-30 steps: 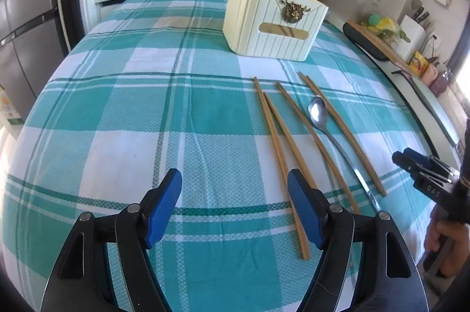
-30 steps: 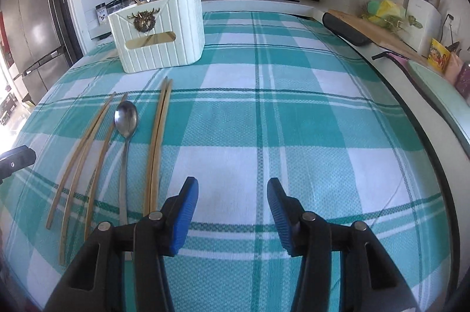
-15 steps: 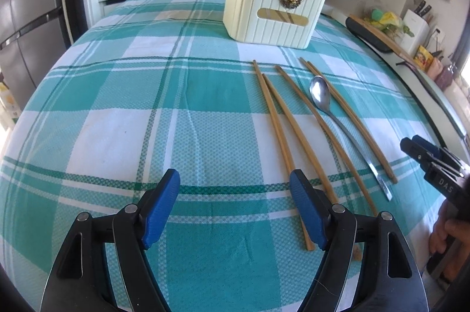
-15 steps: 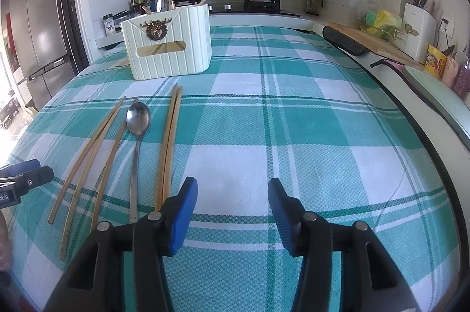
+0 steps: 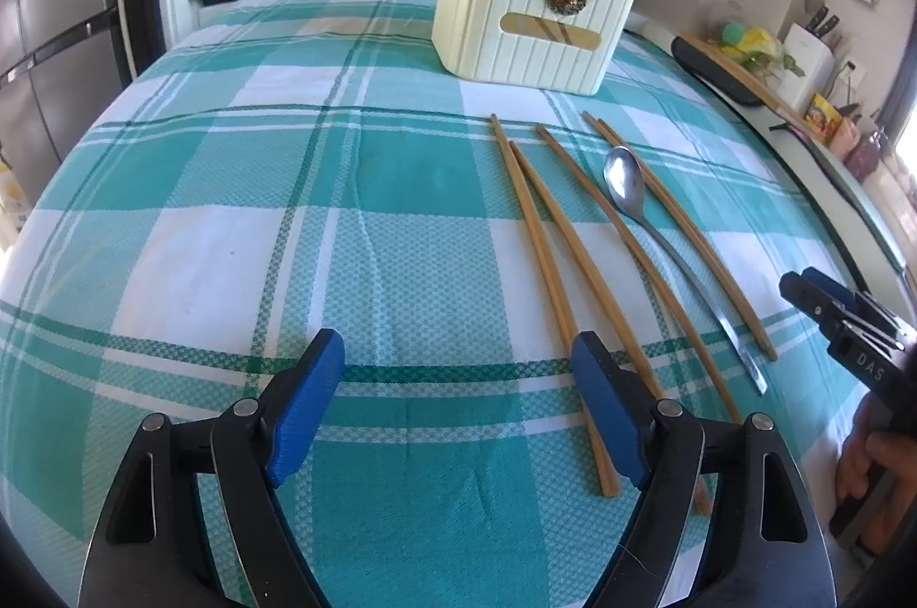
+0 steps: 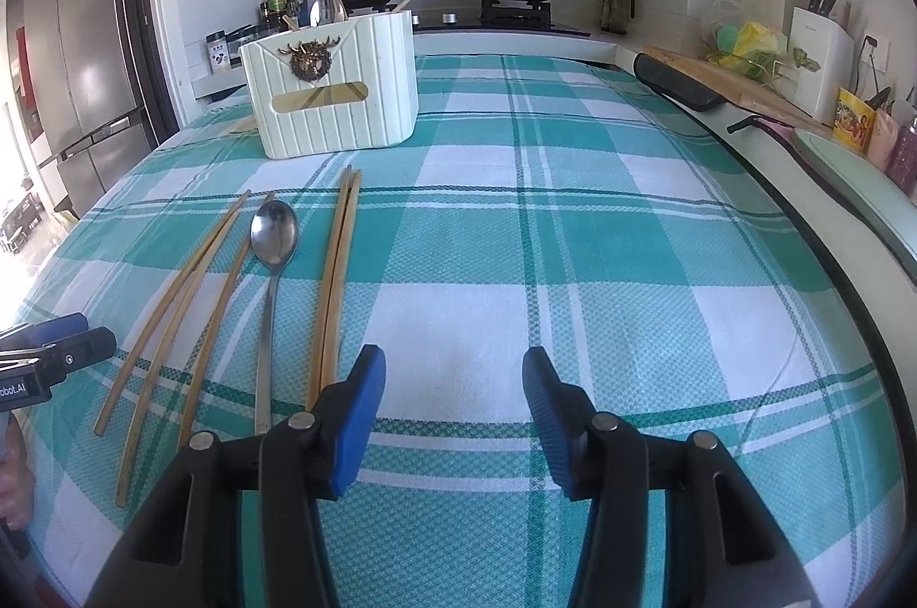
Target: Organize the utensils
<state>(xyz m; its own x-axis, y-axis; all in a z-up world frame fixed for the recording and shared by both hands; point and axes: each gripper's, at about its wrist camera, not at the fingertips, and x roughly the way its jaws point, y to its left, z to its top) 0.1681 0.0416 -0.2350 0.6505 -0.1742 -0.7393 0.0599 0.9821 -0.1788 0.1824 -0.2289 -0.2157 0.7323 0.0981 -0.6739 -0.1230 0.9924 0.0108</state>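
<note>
On the teal-and-white checked tablecloth (image 6: 573, 218), five wooden chopsticks (image 5: 530, 230) and a steel spoon (image 5: 627, 184) lie side by side, short of the cream utensil holder (image 5: 533, 23) toward the far edge. The left gripper (image 5: 458, 399) has just been opening — jaws wide, nothing between them. The right gripper (image 6: 453, 407) hangs partly open and empty, just beside the nearest chopstick pair (image 6: 338, 264).

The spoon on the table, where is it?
In the right wrist view the spoon lies on the checked cloth, left of middle, among the wooden chopsticks, in front of the cream holder.
</note>
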